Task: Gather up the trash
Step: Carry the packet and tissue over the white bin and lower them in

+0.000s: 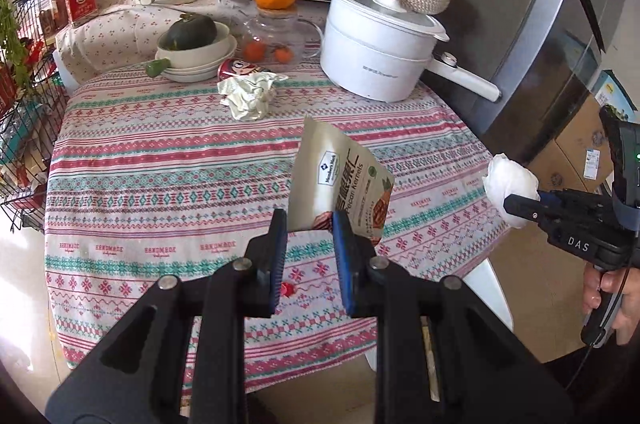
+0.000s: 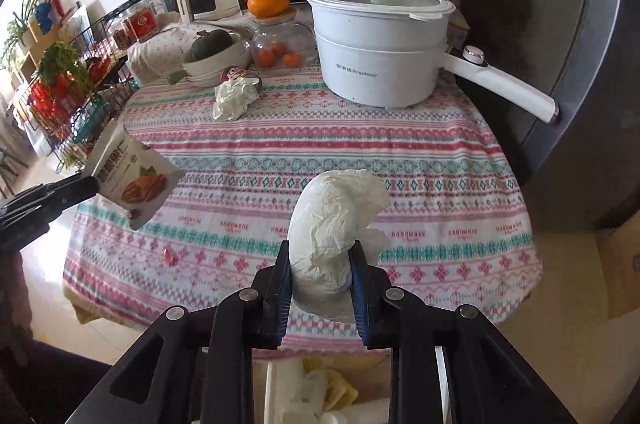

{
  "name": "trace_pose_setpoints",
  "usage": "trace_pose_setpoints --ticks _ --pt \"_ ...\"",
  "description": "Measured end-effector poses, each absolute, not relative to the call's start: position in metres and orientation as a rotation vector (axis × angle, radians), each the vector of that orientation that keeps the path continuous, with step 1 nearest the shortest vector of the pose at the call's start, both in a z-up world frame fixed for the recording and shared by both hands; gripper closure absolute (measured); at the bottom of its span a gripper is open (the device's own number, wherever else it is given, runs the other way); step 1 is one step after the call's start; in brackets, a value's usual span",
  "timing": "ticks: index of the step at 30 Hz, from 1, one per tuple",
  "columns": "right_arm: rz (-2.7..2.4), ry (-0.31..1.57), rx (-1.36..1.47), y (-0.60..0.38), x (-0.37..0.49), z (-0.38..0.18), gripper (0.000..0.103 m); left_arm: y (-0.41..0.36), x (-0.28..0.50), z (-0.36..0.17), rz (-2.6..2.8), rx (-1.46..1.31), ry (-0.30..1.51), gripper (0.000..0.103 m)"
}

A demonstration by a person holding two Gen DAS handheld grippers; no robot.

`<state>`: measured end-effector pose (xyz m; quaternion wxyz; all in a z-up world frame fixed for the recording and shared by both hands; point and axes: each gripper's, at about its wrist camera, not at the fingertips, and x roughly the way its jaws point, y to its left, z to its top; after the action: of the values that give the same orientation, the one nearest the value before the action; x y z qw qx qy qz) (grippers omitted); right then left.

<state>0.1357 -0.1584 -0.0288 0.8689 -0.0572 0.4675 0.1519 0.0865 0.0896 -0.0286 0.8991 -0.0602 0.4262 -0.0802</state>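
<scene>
Above the near edge of the surface [image 1: 160,159], the left tongs [image 1: 310,224] grip a pecan packet [image 1: 340,179]; the right tongs [image 2: 320,256] clamp a white paper wad [image 2: 328,224]. Crumpled paper [image 1: 250,95] lies far back.

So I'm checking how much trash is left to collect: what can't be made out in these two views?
- Red-and-white can, left wrist view: half hidden behind the crumpled paper; empty or not is unclear.
- Bin contents, right wrist view: cut off by the bottom edge and the right hand-held gripper holding the white wad.
- Small red scrap on the tablecloth: too small to identify.
</scene>
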Motion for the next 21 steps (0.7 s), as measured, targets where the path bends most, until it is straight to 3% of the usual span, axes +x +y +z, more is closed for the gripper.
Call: trace_pose_setpoints --ticks 21 --pt "0.358 1.079 -0.006 -0.244 0.054 -0.064 0.076 -0.04 0.033 -0.075 -0.503 0.158 1.006 0.078"
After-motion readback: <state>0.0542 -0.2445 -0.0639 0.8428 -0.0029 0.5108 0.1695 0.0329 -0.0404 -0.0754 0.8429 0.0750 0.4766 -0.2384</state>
